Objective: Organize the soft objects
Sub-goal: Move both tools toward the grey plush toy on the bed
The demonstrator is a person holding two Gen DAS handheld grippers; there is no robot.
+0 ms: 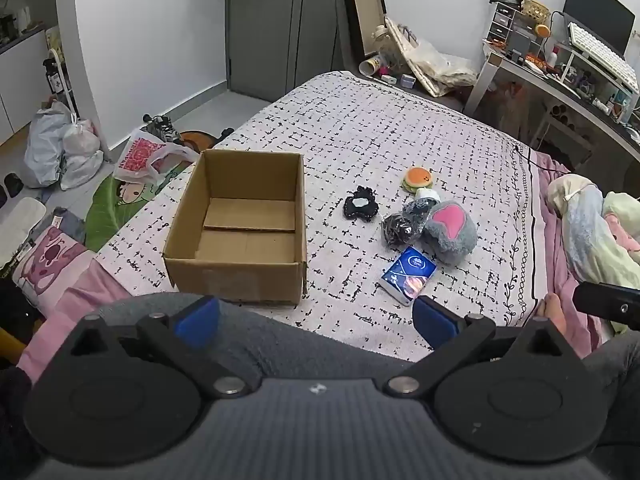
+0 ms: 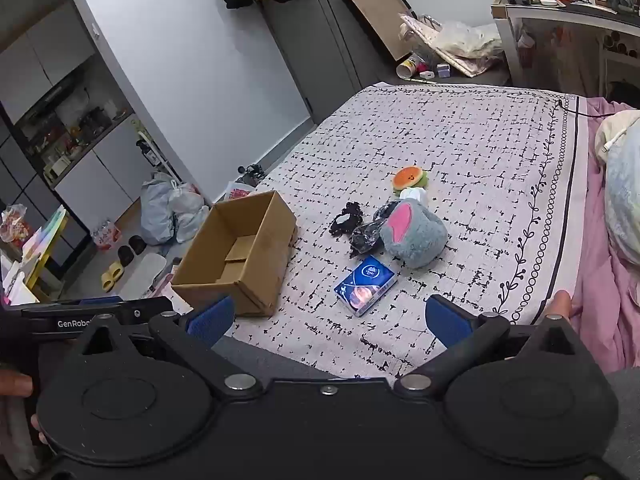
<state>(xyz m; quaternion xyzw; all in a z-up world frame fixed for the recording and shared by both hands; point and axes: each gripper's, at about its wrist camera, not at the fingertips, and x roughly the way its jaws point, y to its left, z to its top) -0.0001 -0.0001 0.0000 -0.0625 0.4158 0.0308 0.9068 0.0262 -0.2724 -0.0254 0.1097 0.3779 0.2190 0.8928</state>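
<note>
An empty cardboard box stands open on the patterned bedspread. To its right lie a grey plush with a pink patch, a burger-shaped squishy, a black scrunchie, a black crinkly bag and a blue tissue pack. My left gripper is open above the near bed edge, in front of the box. My right gripper is open too, just short of the tissue pack. Neither holds anything.
Bedding and pillows are heaped on the bed's right side. Plastic bags and slippers litter the floor on the left. A cluttered desk stands at the back right. A person's knee in grey fabric lies under the grippers.
</note>
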